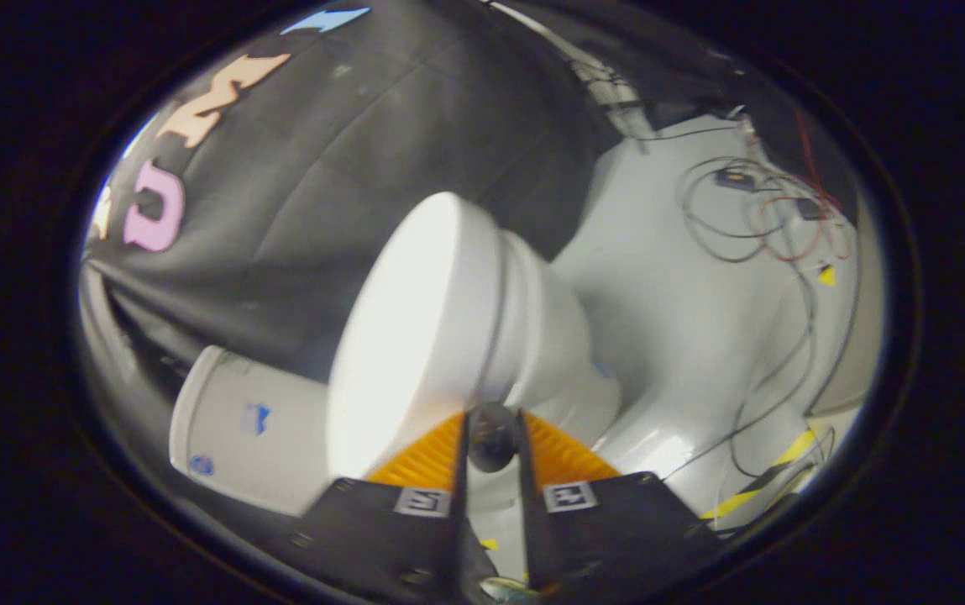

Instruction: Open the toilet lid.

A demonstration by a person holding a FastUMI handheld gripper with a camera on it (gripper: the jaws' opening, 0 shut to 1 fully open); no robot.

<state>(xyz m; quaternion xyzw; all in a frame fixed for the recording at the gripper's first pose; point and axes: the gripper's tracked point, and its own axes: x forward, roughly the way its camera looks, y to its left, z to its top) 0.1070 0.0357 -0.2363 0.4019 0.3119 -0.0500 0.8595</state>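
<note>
Farthest left, beside the toilet, stands a white bin (238, 437), well clear of my fingers, and I mean to keep it that way. Next comes the toilet lid (402, 336), its broad white face tipped up and turned toward the left, with the seat and bowl (558, 336) just behind it to the right. My gripper (492, 441) sits right at the lid's lower rim: the orange fingers (423, 458) stand close together with a narrow gap, and a small dark round thing (492, 437) shows between them. I cannot tell whether both pads truly press on the rim or merely flank it. To do this step well, I judge I should follow the lid's own arc about its hinge, lifting rather than pushing flat, and keep contact near the edge where leverage is best. My pose looks strongly rolled, since the toilet appears tilted sideways, and I point along the rim. Farther right, loose cables (751, 218) lie on the pale floor (667, 286).
</note>
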